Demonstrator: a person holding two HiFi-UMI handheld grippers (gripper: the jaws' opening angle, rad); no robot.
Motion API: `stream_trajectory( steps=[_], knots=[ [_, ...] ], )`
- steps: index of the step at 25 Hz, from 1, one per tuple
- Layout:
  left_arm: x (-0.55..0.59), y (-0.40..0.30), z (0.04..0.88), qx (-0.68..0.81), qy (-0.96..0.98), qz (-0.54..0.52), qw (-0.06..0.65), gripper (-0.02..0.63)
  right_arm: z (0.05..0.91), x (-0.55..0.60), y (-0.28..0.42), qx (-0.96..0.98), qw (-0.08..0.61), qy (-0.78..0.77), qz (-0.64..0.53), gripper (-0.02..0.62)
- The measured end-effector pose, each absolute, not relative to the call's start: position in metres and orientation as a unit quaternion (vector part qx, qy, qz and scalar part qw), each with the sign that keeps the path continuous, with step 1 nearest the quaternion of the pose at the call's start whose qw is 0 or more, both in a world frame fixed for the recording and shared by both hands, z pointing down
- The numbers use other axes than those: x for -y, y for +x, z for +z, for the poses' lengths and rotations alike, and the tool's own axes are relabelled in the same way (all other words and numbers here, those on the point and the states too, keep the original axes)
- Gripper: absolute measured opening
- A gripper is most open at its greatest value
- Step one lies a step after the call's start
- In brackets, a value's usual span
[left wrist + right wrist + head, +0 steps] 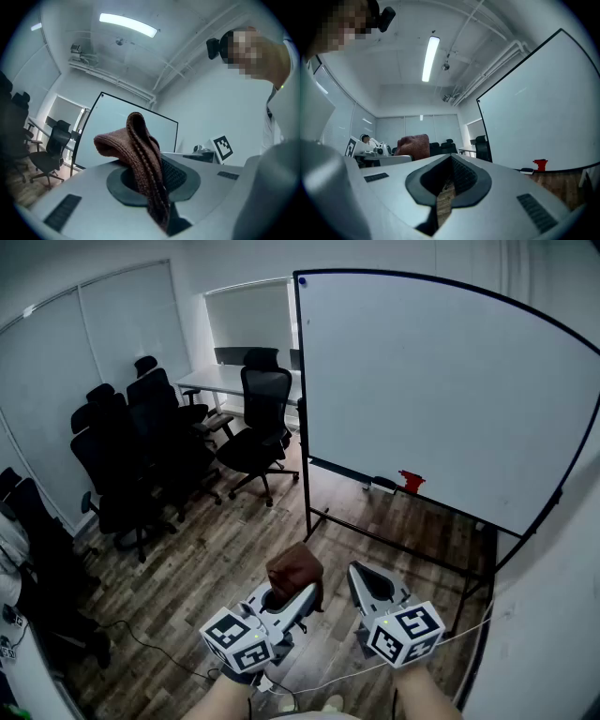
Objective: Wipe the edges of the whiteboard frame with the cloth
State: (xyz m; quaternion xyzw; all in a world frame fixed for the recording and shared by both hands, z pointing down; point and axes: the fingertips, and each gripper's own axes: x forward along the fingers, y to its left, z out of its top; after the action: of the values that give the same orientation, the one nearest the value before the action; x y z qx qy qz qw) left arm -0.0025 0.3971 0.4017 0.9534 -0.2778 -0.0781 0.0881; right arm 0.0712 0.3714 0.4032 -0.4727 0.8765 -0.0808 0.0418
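Observation:
A large whiteboard (450, 381) with a thin black frame (302, 399) stands on a wheeled stand ahead of me and to the right. My left gripper (300, 594) is shut on a brown knitted cloth (294, 570), which bunches up above the jaws. In the left gripper view the cloth (140, 150) droops over the pads, with the whiteboard (133, 129) behind it. My right gripper (362, 572) is beside the left one, shut and holding nothing. Both are low, well short of the board. The right gripper view shows the board (543, 112) on its right and the cloth (414, 146) on its left.
A red object (411, 481) and a dark eraser (384, 486) lie on the board's tray. Several black office chairs (141, 456) crowd the left, and another (262, 418) stands by a white desk (216, 381). Wood floor (234, 559) runs up to the stand. A cable (150, 648) lies at lower left.

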Motion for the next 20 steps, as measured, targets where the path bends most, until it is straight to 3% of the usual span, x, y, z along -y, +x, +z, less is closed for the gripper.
stream_trajectory(
  steps=[12, 20],
  knots=[
    [-0.406, 0.023, 0.406, 0.293, 0.948, -0.074, 0.099, 0.064, 0.404, -0.377, 0.095, -0.885, 0.042, -0.456, -0.084, 0.002],
    [-0.396, 0.014, 0.399, 0.316, 0.942, -0.068, 0.087, 0.064, 0.394, -0.373, 0.107, -0.886, 0.079, -0.446, -0.095, 0.002]
  ],
)
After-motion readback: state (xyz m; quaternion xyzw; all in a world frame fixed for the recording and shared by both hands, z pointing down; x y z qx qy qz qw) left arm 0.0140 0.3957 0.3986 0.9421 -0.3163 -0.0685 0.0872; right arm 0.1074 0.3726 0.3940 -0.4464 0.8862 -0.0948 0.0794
